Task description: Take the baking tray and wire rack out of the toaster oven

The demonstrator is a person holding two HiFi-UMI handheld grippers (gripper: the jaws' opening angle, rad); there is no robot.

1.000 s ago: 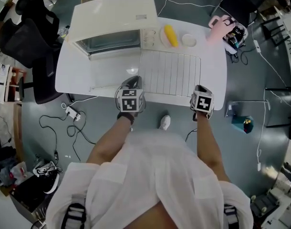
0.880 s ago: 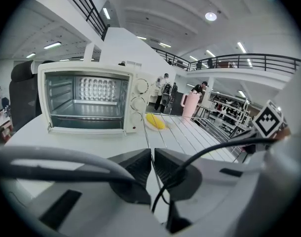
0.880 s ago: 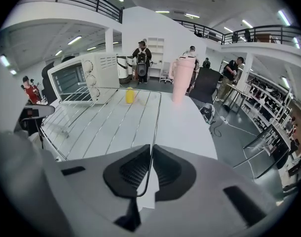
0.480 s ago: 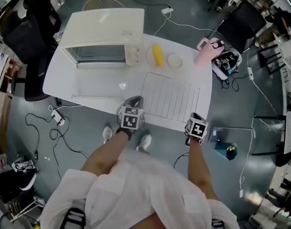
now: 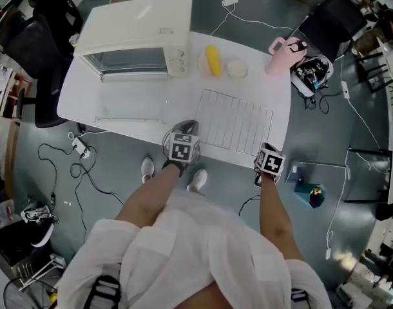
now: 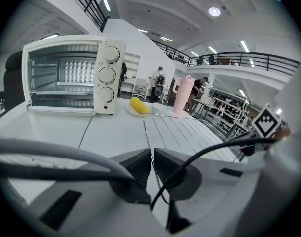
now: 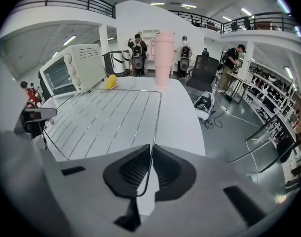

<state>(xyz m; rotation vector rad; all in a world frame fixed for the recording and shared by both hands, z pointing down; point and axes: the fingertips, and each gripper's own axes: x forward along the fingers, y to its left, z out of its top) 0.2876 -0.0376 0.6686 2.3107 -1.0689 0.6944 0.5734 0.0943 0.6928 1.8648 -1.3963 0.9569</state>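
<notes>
A wire rack (image 5: 235,122) lies flat on a white table (image 5: 119,95), stretching away from 2 hand-held tools. The left gripper (image 6: 152,154) clamps the rack's near-left corner wire. The right gripper (image 7: 151,151) clamps its near-right corner. Ahead of the left gripper, off to its left, stands the toaster oven (image 6: 66,73), door open.

left claw (image 6: 152,154): clamped on wire rack (image 7: 106,117) rim | right claw (image 7: 151,154): likewise | both angled down
</notes>
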